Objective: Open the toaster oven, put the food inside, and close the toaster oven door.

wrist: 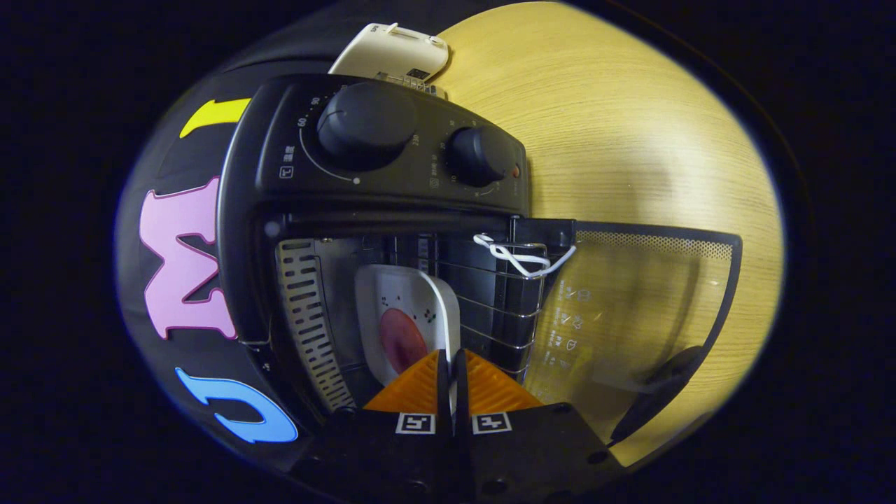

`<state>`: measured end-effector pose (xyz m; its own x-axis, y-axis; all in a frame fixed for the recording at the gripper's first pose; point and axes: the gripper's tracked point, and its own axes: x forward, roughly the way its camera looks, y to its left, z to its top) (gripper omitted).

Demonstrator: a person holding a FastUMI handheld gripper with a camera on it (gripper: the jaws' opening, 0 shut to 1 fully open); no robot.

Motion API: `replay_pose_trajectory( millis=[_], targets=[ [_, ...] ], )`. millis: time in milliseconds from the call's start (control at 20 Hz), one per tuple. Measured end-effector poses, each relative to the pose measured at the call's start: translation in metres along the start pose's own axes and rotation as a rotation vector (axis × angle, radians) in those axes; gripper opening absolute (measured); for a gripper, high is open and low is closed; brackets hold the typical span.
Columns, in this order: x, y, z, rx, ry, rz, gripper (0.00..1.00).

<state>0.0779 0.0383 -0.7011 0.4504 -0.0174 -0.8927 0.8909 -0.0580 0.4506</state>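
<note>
The gripper (452, 364) had its two orange ribbed fingers (413, 388) drawn close together, and the thin rim of a white plate (392, 294) passed into the narrow gap between them, so that both fingers pressed on its edge. The plate stood on edge in the rotated view and lay mostly inside the cavity of the black toaster oven (378, 182), just ahead of the fingertips. On the plate sat a round, reddish-brown piece of food (402, 339), close to the clamped rim, with a few small dark and green specks printed or scattered on the white surface around it. A wire rack (500, 308) ran through the cavity just beside the plate, and a white cord (521, 257) was tied in a loop around the rack's front bar. A slotted metal panel (308, 329) lined the cavity wall on the other side of the plate. The oven's glass door (630, 308) hung fully open, lying out over the pale wooden worktop (616, 126), with its dark handle (658, 392) at the far edge. Above the cavity, the control panel carried two black knobs, a large one (365, 126) and a smaller one (479, 155). Beyond the oven, a cream-coloured plastic device (392, 50) rested on the worktop, near the oven's back.
</note>
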Motion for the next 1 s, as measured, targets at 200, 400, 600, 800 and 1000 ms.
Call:
replay_pose_trajectory(
  millis=[200,400,600,800,1000],
  targets=[
    [0.008,0.006,-0.015,0.018,0.027,0.004,0.10],
    [-0.006,0.005,-0.018,0.009,0.053,-0.004,0.32],
    [-0.039,-0.008,-0.019,-0.094,0.079,-0.001,0.65],
    [-0.084,-0.034,-0.023,-0.256,0.128,-0.029,0.99],
    [-0.124,-0.048,-0.019,-0.510,0.160,-0.007,0.99]
  ],
)
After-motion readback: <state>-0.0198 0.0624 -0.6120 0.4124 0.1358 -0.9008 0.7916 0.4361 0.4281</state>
